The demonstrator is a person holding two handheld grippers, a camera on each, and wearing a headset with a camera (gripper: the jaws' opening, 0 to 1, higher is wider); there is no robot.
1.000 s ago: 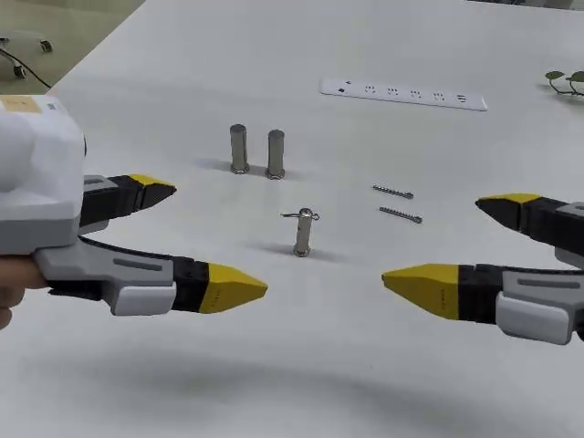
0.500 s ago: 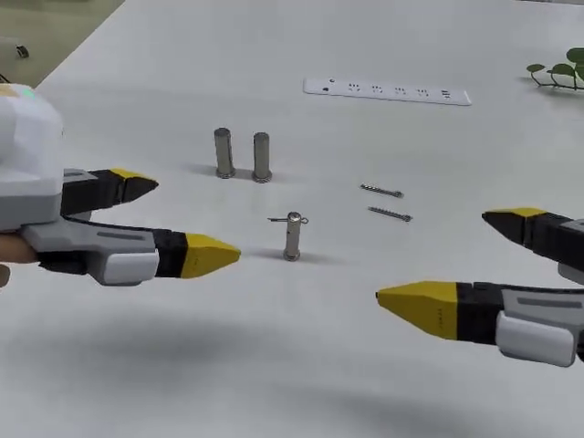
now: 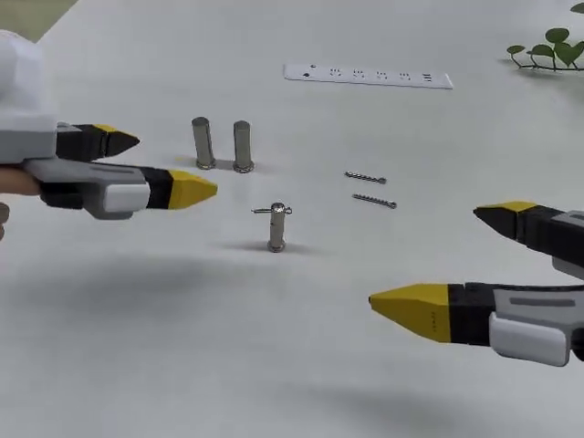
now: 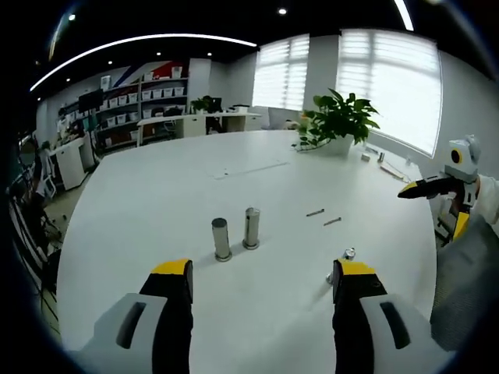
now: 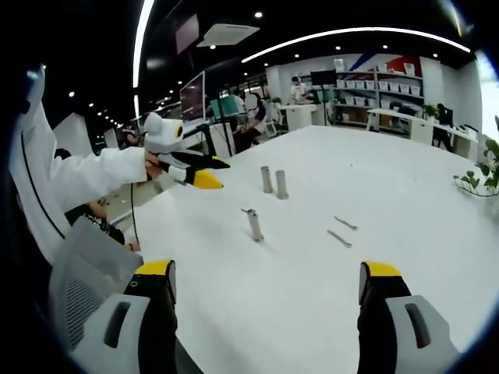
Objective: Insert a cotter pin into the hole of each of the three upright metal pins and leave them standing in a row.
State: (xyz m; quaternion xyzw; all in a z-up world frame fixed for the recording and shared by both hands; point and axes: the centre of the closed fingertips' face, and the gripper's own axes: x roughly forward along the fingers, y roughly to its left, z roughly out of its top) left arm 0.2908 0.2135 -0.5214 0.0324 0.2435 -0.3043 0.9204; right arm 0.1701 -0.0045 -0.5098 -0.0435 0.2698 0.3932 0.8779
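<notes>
Two bare metal pins [image 3: 203,143] [image 3: 242,146] stand side by side on the white table. Nearer stands a third pin [image 3: 277,228] with a cotter pin through its top hole. Two loose cotter pins [image 3: 365,177] [image 3: 374,201] lie to the right. My left gripper [image 3: 173,164] hovers open just left of the bare pins, holding nothing. My right gripper [image 3: 424,257] is open at the near right, also with nothing in it. In the left gripper view the bare pins [image 4: 221,239] [image 4: 251,227] stand ahead between the jaws. The right gripper view has the pinned one [image 5: 254,224] ahead.
A white power strip [image 3: 367,76] lies at the far side of the table, and a small plant [image 3: 547,47] stands at the far right. A potted plant [image 4: 337,121] appears in the left gripper view. Shelves and desks stand in the room behind.
My left gripper has risen and moved away from me, from near the pinned pin to beside the two bare pins. The right gripper has sunk slightly. The pins have not moved.
</notes>
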